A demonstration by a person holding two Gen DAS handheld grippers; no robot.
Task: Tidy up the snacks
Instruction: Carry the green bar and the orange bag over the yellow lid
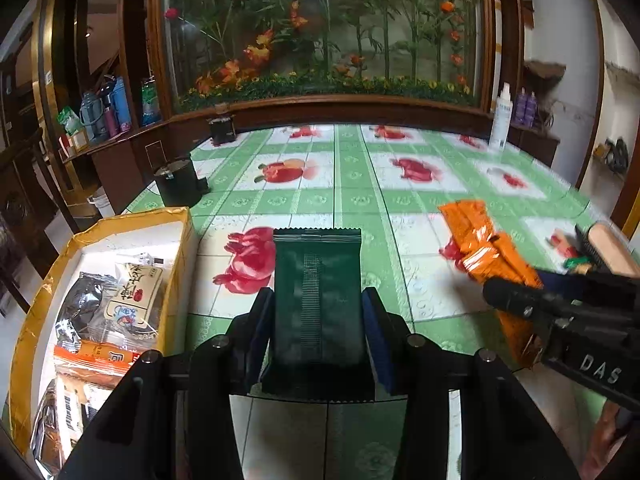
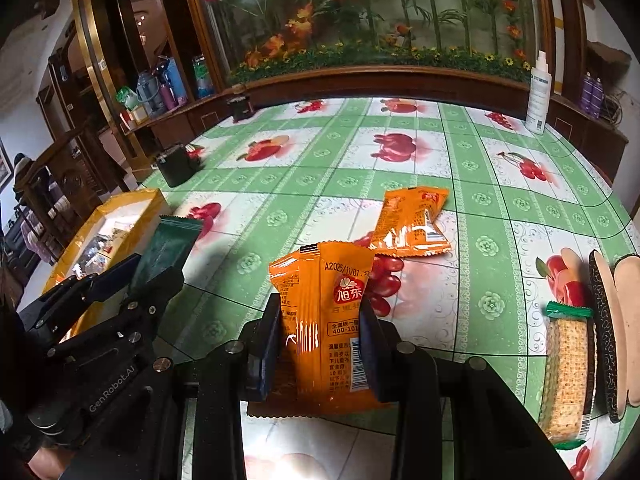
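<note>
From the left wrist view, I see the yellow box (image 1: 120,240) at 9 o'clock of my left gripper (image 1: 318,320), just beside it, nearer this hand than the other. That gripper is clamped on the green packet (image 1: 318,280), long axis pointing along the fingers toward 12. My right gripper (image 2: 320,340) pinches an orange packet (image 2: 324,320) likewise; a second orange packet (image 2: 412,220) lies on the tablecloth (image 2: 480,200) at 1 o'clock
</note>
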